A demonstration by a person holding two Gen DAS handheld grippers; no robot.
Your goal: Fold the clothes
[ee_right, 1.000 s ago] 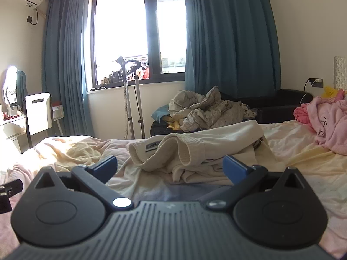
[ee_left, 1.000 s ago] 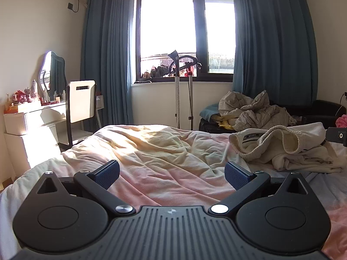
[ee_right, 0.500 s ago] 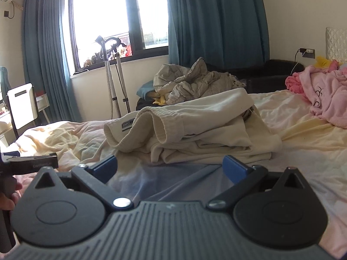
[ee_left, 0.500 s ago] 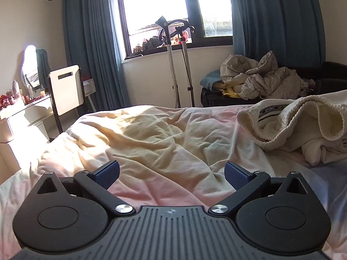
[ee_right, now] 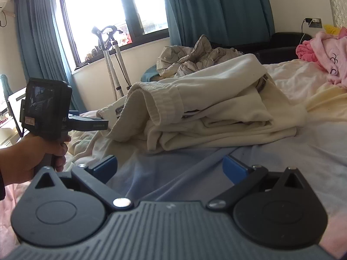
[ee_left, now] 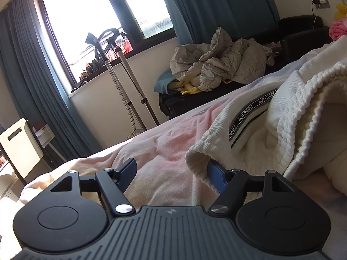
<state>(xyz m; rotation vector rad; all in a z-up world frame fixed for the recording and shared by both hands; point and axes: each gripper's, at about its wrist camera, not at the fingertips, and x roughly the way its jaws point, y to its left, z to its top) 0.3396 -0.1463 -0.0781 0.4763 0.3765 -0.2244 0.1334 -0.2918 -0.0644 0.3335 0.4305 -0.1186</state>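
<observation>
Two grippers [ee_left: 171, 173] [ee_right: 170, 165] (both open), one cream garment [ee_right: 216, 112].

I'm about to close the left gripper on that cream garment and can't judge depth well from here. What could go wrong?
1. The left gripper is open with only the ribbed hem of the cream garment near its right finger, so closing now may pinch just the edge, or the pink sheet too.
2. The garment lies bunched in layers, so lifting one layer could drag the whole pile.
3. The right gripper is open, short of the garment, so it cannot steady it.

Blown-out window [ee_left: 91, 21] backlights; edges warp, foreground perhaps slightly soft.
</observation>
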